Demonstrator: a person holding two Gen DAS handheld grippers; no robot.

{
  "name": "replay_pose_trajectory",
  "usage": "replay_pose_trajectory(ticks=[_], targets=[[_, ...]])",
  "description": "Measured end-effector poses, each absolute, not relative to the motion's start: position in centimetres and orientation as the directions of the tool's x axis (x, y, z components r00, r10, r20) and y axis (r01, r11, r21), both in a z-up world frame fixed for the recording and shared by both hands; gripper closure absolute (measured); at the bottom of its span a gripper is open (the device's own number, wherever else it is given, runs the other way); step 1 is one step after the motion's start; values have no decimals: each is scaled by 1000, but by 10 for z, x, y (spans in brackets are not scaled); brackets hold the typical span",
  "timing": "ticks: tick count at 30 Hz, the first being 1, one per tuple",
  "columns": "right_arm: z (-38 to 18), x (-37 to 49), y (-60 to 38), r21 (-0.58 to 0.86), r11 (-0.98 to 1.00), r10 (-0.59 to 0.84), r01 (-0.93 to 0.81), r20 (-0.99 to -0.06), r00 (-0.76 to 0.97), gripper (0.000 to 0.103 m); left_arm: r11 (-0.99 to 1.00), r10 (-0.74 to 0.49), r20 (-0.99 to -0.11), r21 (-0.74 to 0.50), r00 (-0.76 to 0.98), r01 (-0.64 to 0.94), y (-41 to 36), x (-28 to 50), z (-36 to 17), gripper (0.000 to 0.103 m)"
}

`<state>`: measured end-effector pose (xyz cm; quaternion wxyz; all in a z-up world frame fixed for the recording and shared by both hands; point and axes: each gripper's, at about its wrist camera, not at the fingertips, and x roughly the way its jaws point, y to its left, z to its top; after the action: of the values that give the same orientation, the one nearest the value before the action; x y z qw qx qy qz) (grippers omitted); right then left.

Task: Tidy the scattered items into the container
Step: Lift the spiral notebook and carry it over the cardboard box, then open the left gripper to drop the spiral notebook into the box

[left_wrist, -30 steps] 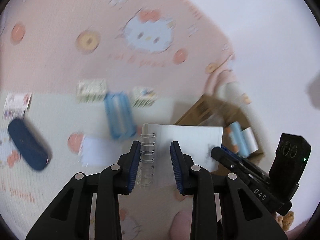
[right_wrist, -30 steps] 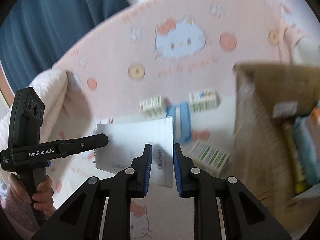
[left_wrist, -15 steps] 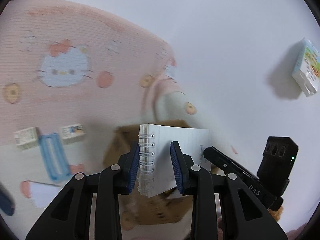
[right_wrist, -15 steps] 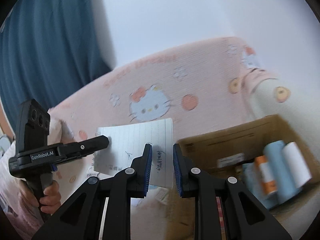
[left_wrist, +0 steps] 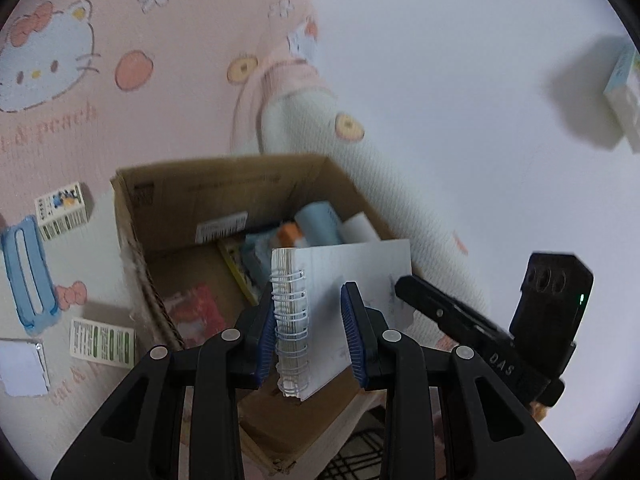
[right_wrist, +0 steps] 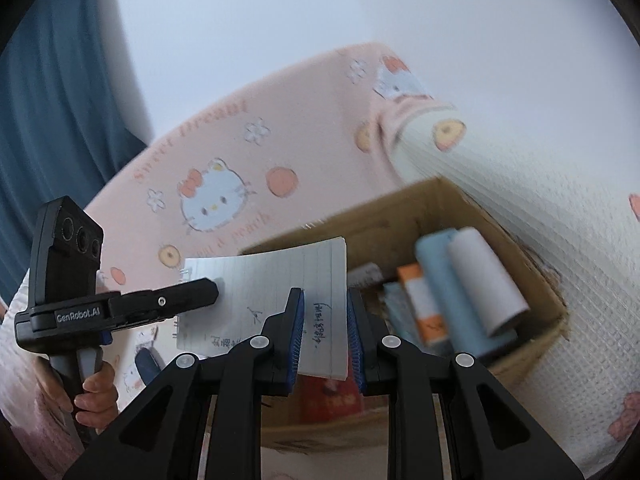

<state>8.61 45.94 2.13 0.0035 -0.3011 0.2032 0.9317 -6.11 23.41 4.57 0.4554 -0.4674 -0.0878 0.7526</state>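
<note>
A white spiral notebook [left_wrist: 344, 300] is held in the air over the open cardboard box [left_wrist: 168, 200]. My left gripper [left_wrist: 310, 332] is shut on its spiral-bound end. My right gripper [right_wrist: 325, 336] is shut on the opposite edge of the notebook [right_wrist: 276, 280], which shows lined pages with handwriting. The box [right_wrist: 532, 276] holds a blue roll, a white roll, an orange-and-white pack and a red packet. Each gripper shows in the other's view, the right one [left_wrist: 432, 304] and the left one [right_wrist: 192, 296].
On the pink Hello Kitty bedsheet [left_wrist: 132, 60] left of the box lie a blue plastic frame [left_wrist: 26, 276], a small printed carton [left_wrist: 62, 210], a green-and-white leaflet [left_wrist: 102, 342] and a white pad [left_wrist: 22, 368]. A white wall stands behind; a blue curtain [right_wrist: 52, 80] hangs left.
Both grippers have carried the notebook from above the bedsheet rightward to over the open box. The grip on it is the same.
</note>
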Motion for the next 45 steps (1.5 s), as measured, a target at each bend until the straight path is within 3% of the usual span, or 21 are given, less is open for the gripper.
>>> replay_pose_trajectory(ticks=[10, 16, 25, 29, 32, 35, 39, 41, 45], targets=[[1, 85, 449, 309, -945, -141, -107, -681, -718, 85, -649, 644, -765, -525, -30, -551, 232, -50, 2, 65], [6, 84, 444, 153, -978, -30, -140, -772, -635, 84, -668, 567, -823, -462, 2, -583, 243, -50, 4, 60], [25, 79, 440, 87, -992, -16, -89, -796, -605, 84, -664, 552, -834, -423, -22, -616, 245, -44, 7, 58], [23, 65, 435, 128, -989, -68, -69, -825, -561, 84, -686, 515, -849, -321, -123, -653, 241, -42, 18, 54], [19, 49, 427, 92, -996, -68, -20, -848, -525, 80, -687, 534, -832, -322, -151, -652, 233, -49, 23, 53], [14, 33, 418, 58, -997, -73, 44, -871, -486, 59, -673, 573, -806, -356, -152, -649, 226, -58, 24, 53], [-3, -6, 420, 120, -993, -116, 11, -919, -376, 58, -664, 636, -744, -394, -203, -635, 213, -73, 29, 54], [-11, -26, 424, 183, -983, -163, -28, -929, -333, 58, -641, 685, -698, -441, -209, -629, 205, -83, 32, 60], [-29, -58, 429, 238, -965, -202, -107, -941, -271, 58, -620, 732, -625, -449, -271, -643, 193, -100, 37, 94]])
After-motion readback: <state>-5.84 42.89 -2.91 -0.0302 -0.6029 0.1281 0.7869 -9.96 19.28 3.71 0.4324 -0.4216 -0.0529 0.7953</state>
